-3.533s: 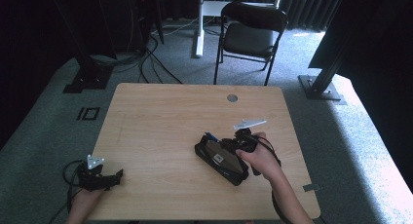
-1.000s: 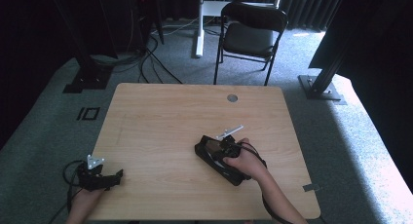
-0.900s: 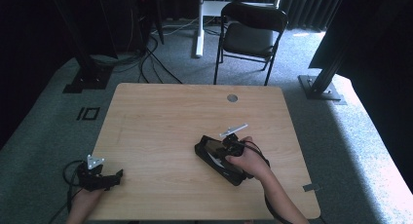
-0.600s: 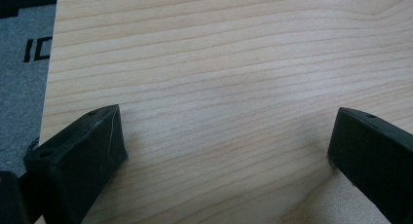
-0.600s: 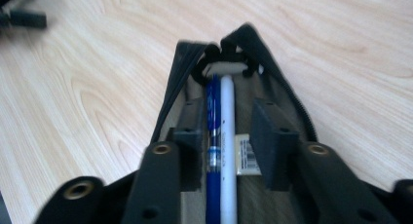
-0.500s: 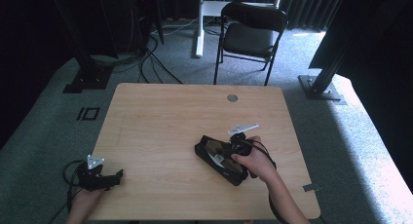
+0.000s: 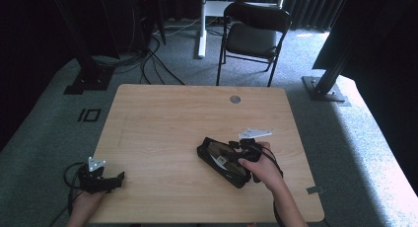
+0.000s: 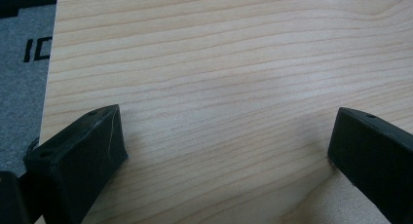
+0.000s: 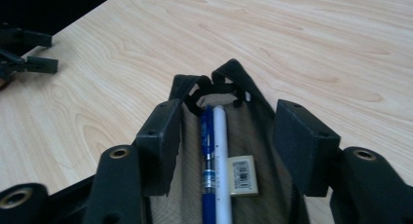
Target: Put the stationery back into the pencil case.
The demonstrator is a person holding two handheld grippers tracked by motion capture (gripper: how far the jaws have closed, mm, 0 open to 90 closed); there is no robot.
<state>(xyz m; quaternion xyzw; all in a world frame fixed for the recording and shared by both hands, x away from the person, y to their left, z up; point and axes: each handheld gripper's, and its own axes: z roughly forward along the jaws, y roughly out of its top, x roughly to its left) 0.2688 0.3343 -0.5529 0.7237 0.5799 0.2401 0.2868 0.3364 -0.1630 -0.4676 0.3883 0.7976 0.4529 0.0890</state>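
Straddling the mesh pencil case (image 9: 229,151), right hand-held gripper (image 9: 229,141) released, blue pen (image 9: 208,156) visible inside.

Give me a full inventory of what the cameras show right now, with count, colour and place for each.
mesh pouch: 1, black, right half of table, under the right gripper
pen: 1, blue, inside pouch
white stick: 1, white, inside pouch beside the pen; pen or pencil, cannot tell
eraser: 1, pale with barcode, inside pouch
table: 1, light wood
folding chair: 1, black, beyond the table
left gripper: 1, black, table's near left corner, jaws wide, nothing between
right gripper: 1, black, jaws just opening, straddling the pouch
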